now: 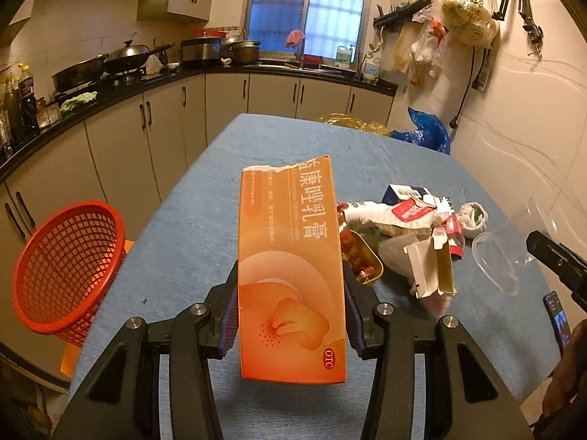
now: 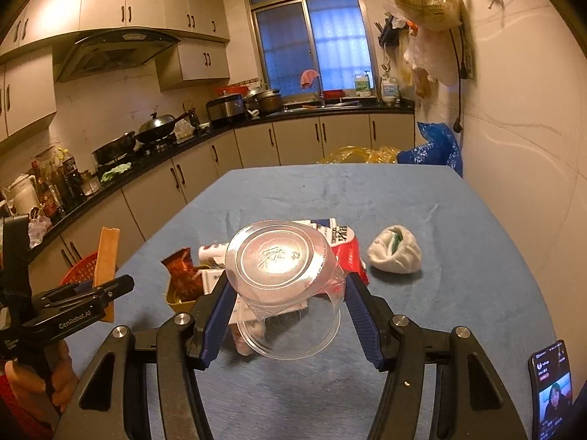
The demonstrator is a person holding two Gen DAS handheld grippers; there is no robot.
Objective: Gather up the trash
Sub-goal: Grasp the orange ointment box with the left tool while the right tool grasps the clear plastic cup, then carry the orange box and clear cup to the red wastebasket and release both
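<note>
My left gripper [image 1: 290, 293] is shut on an orange medicine box [image 1: 290, 267], held upright above the blue table; it also shows edge-on in the right wrist view [image 2: 104, 260]. My right gripper [image 2: 286, 293] is shut on a clear plastic cup [image 2: 282, 278], its base facing the camera; the cup also shows in the left wrist view [image 1: 506, 253]. A red mesh basket [image 1: 66, 267] stands off the table's left edge. A pile of trash [image 1: 403, 234] lies mid-table: torn white boxes, a red wrapper, a yellow tin [image 1: 361, 264]. A white balled sock [image 2: 394, 255] lies to the right.
The table [image 2: 367, 190] has a blue cloth. A phone [image 2: 552, 392] stands at its near right edge. Yellow and blue plastic bags [image 2: 429, 150] sit beyond the far edge. Kitchen counters with pots run along the left and back. Bags hang on the right wall.
</note>
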